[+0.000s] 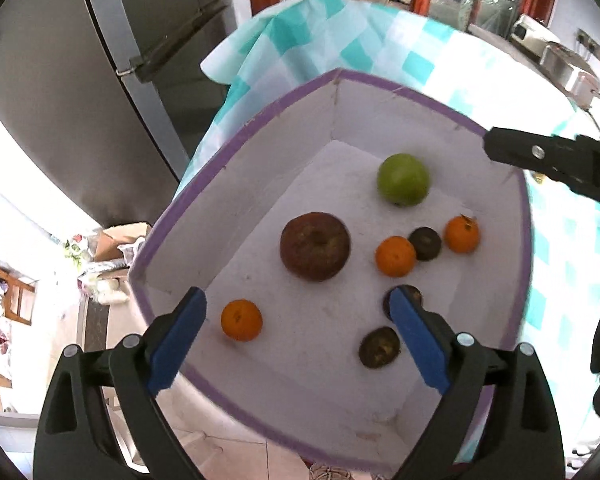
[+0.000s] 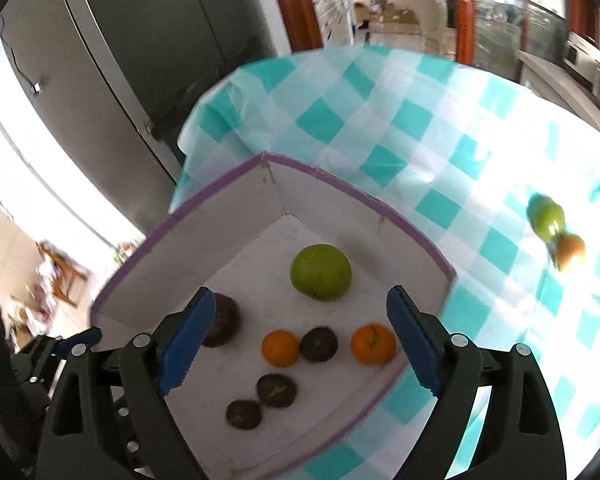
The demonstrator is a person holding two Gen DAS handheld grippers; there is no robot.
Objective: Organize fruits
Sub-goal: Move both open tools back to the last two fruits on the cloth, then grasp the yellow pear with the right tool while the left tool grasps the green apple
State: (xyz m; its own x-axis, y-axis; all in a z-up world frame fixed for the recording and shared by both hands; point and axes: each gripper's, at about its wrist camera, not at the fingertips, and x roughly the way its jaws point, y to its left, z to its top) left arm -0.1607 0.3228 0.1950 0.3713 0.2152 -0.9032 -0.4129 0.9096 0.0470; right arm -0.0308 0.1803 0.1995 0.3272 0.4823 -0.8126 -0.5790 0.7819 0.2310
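A white box with a purple rim (image 1: 380,82) (image 2: 220,186) stands on the checked table. It holds a green apple (image 1: 403,179) (image 2: 321,272), a dark red apple (image 1: 315,246) (image 2: 222,320), three small oranges (image 1: 241,319) (image 1: 395,256) (image 1: 461,234) and three small dark fruits (image 1: 425,243) (image 1: 379,346) (image 2: 277,390). My left gripper (image 1: 298,306) is open and empty above the box. My right gripper (image 2: 302,304) is open and empty over the box; it also shows in the left wrist view (image 1: 540,156). Another green apple (image 2: 546,214) and an orange fruit (image 2: 570,252) lie on the cloth at right.
The turquoise-and-white checked tablecloth (image 2: 420,128) covers the table. A grey fridge (image 1: 80,80) stands to the left. A kitchen counter with pots (image 1: 568,68) is at the far right. The box sits near the table's left edge, with tiled floor (image 1: 228,448) below.
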